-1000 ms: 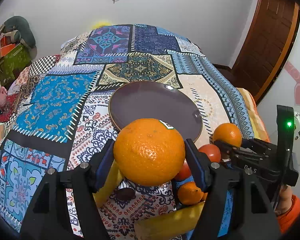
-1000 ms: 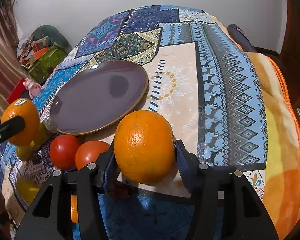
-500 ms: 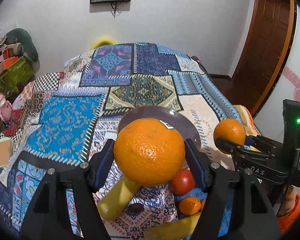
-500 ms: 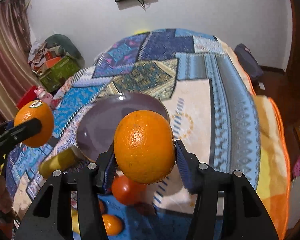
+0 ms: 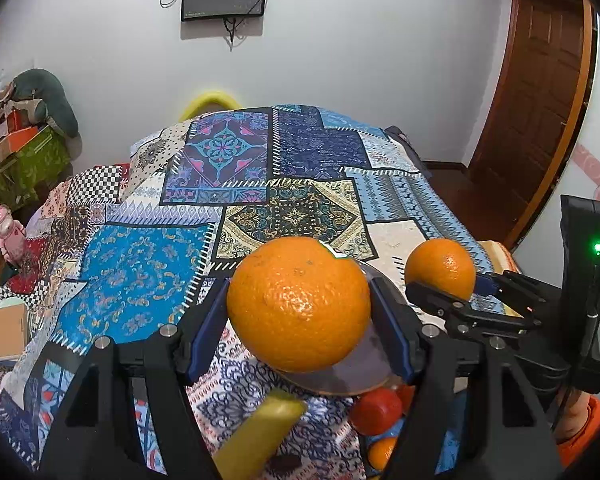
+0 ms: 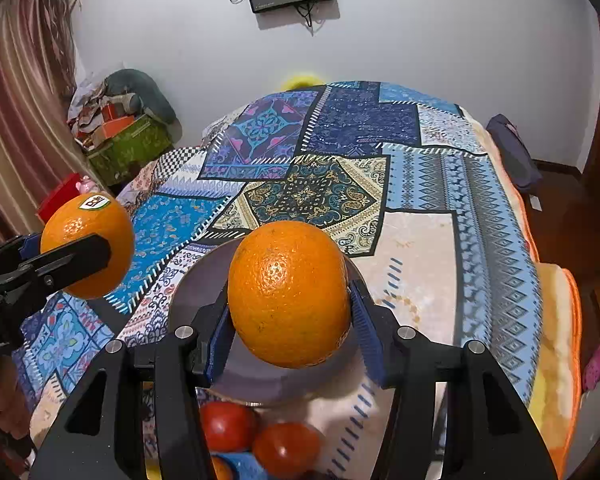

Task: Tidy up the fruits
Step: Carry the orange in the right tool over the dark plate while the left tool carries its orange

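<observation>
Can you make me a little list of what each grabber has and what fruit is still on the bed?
left gripper: jaws shut on a stickered orange
right gripper: jaws shut on a plain orange
plate: dark, on the patchwork bedspread, nothing seen on it
tomatoes: two, on the bedspread just in front of the plate
banana: yellow, lying near the plate
small orange: beside the tomatoes

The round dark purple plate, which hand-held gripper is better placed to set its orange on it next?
Right, probably. The right hand-held gripper holds its plain orange directly over the round dark purple plate. The left hand-held gripper, gripping the stickered orange, hangs off to the plate's side.
</observation>
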### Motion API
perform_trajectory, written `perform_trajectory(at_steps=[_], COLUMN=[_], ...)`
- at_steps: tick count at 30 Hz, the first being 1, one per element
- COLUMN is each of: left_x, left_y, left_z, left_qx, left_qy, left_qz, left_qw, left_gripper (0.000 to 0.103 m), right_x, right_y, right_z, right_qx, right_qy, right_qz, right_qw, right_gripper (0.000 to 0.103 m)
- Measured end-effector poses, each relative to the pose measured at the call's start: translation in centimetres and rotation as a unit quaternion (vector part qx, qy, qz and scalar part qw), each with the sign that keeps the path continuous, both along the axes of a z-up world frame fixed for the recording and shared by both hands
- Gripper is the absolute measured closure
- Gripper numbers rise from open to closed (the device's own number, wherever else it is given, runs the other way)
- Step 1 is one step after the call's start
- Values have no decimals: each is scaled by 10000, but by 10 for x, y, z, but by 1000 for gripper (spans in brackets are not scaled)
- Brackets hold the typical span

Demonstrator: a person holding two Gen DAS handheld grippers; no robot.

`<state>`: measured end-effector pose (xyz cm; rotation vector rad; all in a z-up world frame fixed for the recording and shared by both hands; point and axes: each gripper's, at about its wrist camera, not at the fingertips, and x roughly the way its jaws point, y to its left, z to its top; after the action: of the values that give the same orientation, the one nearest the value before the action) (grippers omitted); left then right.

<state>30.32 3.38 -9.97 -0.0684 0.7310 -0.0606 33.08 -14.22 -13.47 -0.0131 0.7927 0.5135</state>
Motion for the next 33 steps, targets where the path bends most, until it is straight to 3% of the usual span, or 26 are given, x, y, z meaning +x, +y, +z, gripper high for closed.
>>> perform_trajectory(at_steps=[19,26,33], left_x=[53,66,71], left_y=[-3,-2,-12], left_z=[-68,-83,-92], left_qx=[79,-198,-27], left_qy=[735,1008,1114], left_qz=[-143,-234,-274], left_qw=[9972,9944,9934], left_gripper=[34,34,34], right_x=[33,35,36], right_y=[18,23,26], right_z=[-56,-65,-66], right_qx=[-494,-528,-578], right_qy=[634,753,744], right_qz=[232,357,437], right_qw=[9965,9951,9946], right_gripper=[53,53,52])
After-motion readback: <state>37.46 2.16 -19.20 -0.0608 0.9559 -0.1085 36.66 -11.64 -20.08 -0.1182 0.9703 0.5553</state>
